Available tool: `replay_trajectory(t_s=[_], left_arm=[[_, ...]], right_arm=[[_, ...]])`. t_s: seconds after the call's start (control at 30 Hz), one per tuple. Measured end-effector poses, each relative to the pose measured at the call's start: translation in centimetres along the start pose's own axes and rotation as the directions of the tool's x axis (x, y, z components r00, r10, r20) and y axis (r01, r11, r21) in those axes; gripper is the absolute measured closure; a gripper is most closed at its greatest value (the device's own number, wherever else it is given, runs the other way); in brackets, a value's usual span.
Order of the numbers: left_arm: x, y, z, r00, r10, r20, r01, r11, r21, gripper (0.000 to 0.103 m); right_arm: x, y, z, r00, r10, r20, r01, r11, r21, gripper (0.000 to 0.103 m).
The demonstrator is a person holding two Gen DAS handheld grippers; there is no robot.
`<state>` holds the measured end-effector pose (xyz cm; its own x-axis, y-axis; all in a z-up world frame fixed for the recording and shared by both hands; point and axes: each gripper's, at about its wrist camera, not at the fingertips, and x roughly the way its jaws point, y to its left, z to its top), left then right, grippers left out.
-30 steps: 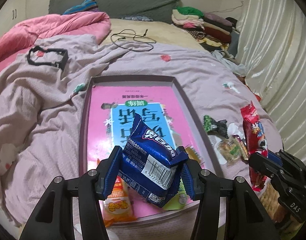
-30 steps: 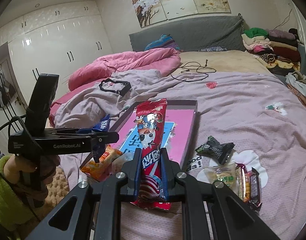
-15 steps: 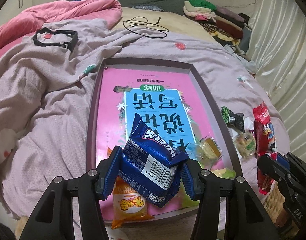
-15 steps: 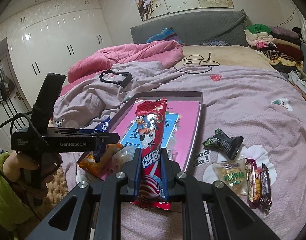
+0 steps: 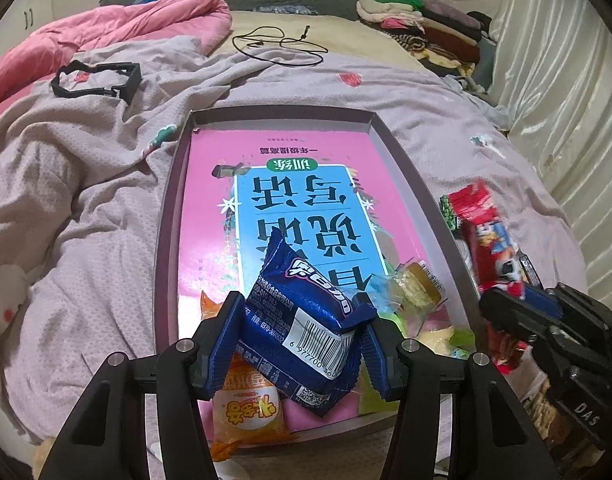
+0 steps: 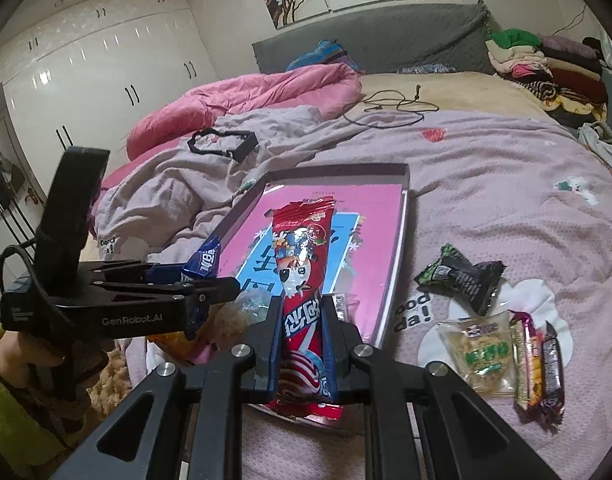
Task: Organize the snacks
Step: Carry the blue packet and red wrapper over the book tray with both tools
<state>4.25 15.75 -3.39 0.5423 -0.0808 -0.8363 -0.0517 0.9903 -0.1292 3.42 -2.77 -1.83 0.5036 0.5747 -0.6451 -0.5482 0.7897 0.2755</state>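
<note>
The left tongs (image 5: 299, 338) are clamped on a glossy blue snack packet (image 5: 306, 320), its foil skin creased, a white barcode panel facing the camera and a crimped, saw-toothed end pointing up. The ribbed blue pads (image 5: 221, 336) press into both sides of the packet, which hangs tilted above the near end of a shallow rectangular tray (image 5: 167, 216) with thin dark upright walls. A flat pink book cover with a light blue panel (image 5: 289, 208) lines the tray floor. Under the packet lie an orange crinkled pouch (image 5: 247, 408), which overhangs the near wall, and a clear wrapper holding a yellowish cake (image 5: 420, 284).

The right tongs (image 6: 301, 340) are clamped on a long, narrow red foil packet (image 6: 301, 248), shiny and printed with cartoon figures, standing nearly upright above the tray's near right corner.

On the soft, waffle-textured lilac bedspread (image 6: 486, 200), just right of the tray, lie a crumpled black-and-green wrapper (image 6: 462, 276), a clear square packet of pale biscuit (image 6: 482, 354) and two slim bars (image 6: 540, 368) side by side. Farther up the bed are a looped black cord (image 6: 390, 110), a black plastic frame (image 6: 223, 144) and a puffy pink quilt (image 6: 245, 96).
</note>
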Motion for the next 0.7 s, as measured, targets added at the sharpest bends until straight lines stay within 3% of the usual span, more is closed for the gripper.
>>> replay_trajectory(t_s=[0.7], left_arm=[[0.3,-0.2,-0.1,1.000,0.011,0.004,-0.012,1.000,0.017,0.046]], right_arm=[[3.1,0.3,-0.1,0.999,-0.001,-0.047,0.001,1.000,0.000,0.085]])
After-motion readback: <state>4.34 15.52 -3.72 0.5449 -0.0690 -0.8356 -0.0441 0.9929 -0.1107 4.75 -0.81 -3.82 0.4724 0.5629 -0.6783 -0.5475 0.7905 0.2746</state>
